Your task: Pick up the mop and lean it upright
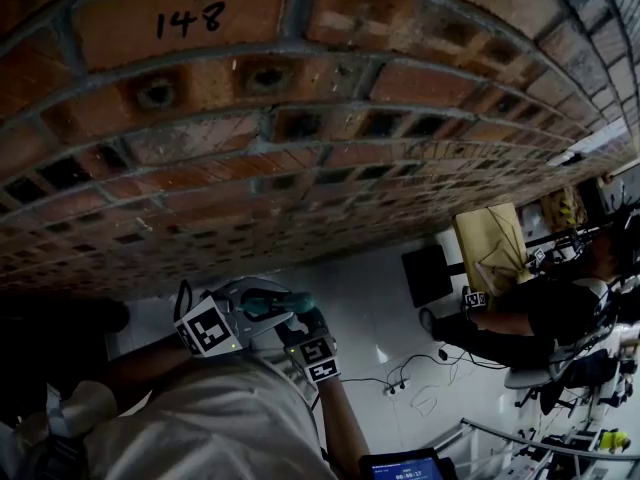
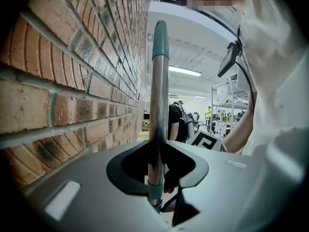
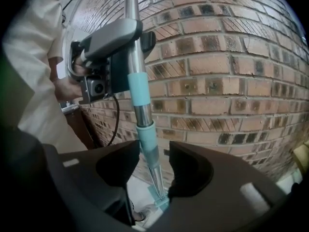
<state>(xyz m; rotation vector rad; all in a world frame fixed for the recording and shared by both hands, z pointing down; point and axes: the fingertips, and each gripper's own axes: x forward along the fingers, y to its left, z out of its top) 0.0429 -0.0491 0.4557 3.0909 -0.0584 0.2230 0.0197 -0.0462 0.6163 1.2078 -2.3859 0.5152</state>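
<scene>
Right gripper view looks along the mop (image 3: 137,88). Its metal pole with teal sleeves stands nearly upright just beside the brick wall (image 3: 231,71). The teal mop head (image 3: 160,201) is down on the pale floor at the wall's foot. Whether the pole touches the bricks cannot be told. The right gripper (image 3: 154,154) has its jaws spread around the lower pole, and its pads are not pressing on it. Higher up, the left gripper (image 3: 134,45) is clamped on the pole. Its own view shows the pole running up between the closed jaws to a teal cap (image 2: 160,40). A white sleeve (image 3: 34,71) shows behind that gripper. In the head view both grippers sit close together below the wall. One brick bears "148" (image 1: 188,18), and another person (image 1: 545,313) sits well apart at the right.
</scene>
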